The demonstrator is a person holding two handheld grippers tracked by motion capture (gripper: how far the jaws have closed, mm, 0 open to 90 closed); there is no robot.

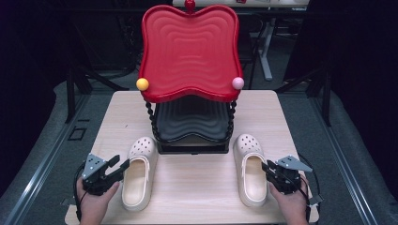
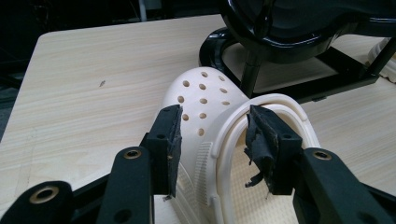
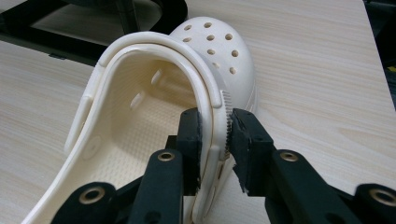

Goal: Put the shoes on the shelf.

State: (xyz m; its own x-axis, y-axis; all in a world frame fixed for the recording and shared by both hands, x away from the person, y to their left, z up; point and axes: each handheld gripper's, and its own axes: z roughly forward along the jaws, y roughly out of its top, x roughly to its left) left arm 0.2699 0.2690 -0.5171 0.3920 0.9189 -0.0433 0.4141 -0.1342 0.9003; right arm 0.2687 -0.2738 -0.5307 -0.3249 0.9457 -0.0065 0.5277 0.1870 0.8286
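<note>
Two cream clogs lie on the wooden table (image 1: 197, 187), toes pointing away from the person toward the two-tier rack (image 1: 190, 117), one at each front corner of its black base. The right clog (image 1: 251, 171) has its long axis running nearly straight front to back, and the right gripper (image 1: 271, 169) meets it from the outer side: in the right gripper view its jaws are closed on the outer side wall (image 3: 215, 135) near the heel opening, one pad inside the shoe, one outside, pinching the rim. The left clog (image 1: 139, 173) lies parallel, heel nearest the left gripper (image 1: 118, 165), whose jaws stand spread astride that clog's outer wall (image 2: 212, 140) with gaps on both sides, so I judge it not yet gripped. Each hand is nearest its own shoe. Open tabletop lies between the clogs; the rack's red upper tray (image 1: 190, 51) overhangs the toes, so lifting likely wants a pull back toward the person first.
</note>
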